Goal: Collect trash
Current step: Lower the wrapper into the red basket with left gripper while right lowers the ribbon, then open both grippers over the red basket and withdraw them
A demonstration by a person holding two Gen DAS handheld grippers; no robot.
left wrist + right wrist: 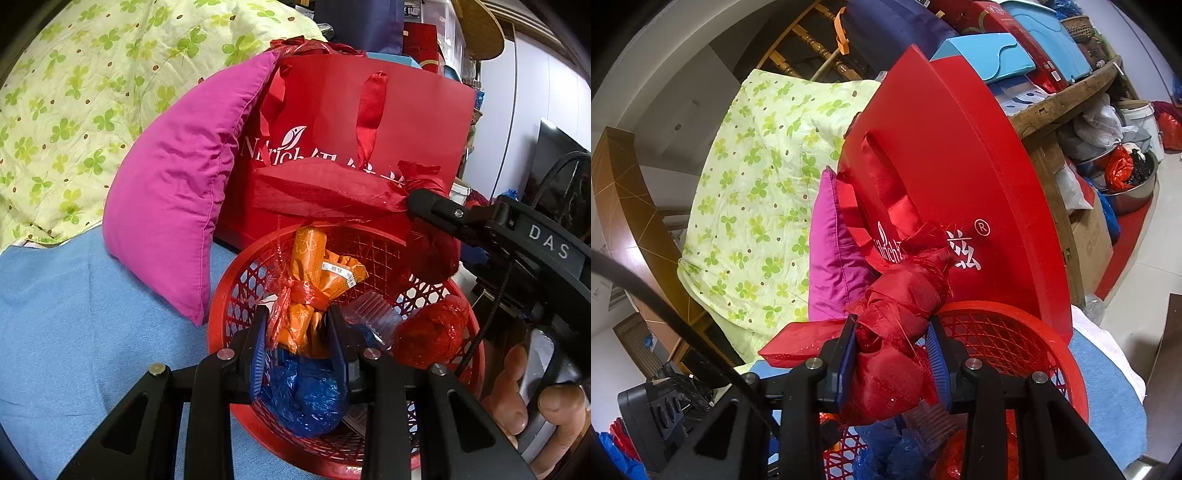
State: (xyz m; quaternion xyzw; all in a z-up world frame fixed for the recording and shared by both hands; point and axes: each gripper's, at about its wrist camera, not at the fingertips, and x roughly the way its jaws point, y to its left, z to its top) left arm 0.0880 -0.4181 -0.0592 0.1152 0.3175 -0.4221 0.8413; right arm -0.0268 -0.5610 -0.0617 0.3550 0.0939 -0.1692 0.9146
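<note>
A round red mesh basket [229, 295] stands on a blue cloth, holding a blue plastic bag [306, 398], a crumpled red bag [432, 336] and clear plastic. My left gripper [297, 321] is shut on an orange wrapper bundle [314, 273] tied with red plastic, held over the basket. My right gripper [894, 334] is shut on a knotted red fabric bundle [901, 321], above the basket's rim [1008, 325]. In the left wrist view that gripper [410, 201] comes in from the right, with the red fabric [325, 192] stretched across the basket's far side.
A red paper gift bag [369, 110] stands right behind the basket, with a magenta pillow [173, 206] leaning at its left. A green clover-print quilt [74, 92] lies beyond. A hand [535, 406] grips the right tool. Boxes and cluttered bowls [1126, 173] fill the right side.
</note>
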